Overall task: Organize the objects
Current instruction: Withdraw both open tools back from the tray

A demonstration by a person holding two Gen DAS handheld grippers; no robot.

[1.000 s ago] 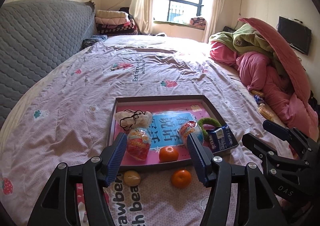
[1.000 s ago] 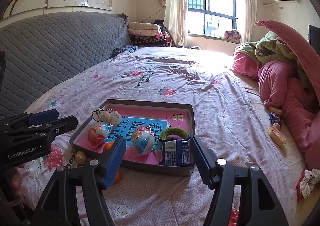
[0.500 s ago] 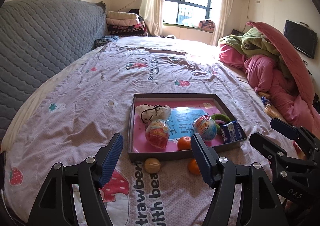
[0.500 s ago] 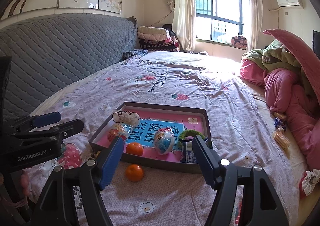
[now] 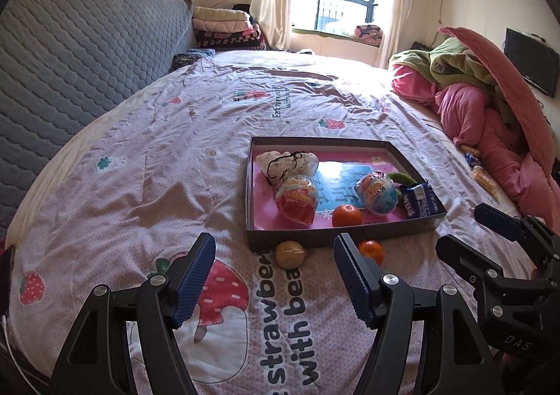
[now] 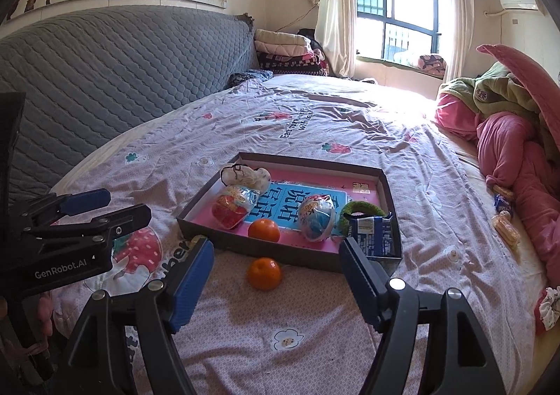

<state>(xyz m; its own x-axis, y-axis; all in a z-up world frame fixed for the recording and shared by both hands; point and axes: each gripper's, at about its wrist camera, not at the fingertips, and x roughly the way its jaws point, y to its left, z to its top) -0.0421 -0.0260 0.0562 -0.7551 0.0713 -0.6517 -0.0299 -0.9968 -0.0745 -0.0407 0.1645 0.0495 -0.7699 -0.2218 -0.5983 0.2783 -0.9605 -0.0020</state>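
I note both claws, left claw [image 5: 273, 260] and right claw [image 6: 276, 256], spread and empty, the right's jaws just widening, since one orange [image 6: 264, 273] and a walnut [image 5: 289, 254] lie outside the tray [image 6: 287, 255] on the bed [image 6: 297, 318].

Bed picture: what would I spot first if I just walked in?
Probably the shallow box in the middle of the strawberry bedspread, holding two shiny wrapped toy eggs, an orange, a blue carton and a white pouch. Just outside its near wall lie another orange and a walnut. A heap of pink bedding sits at the right.
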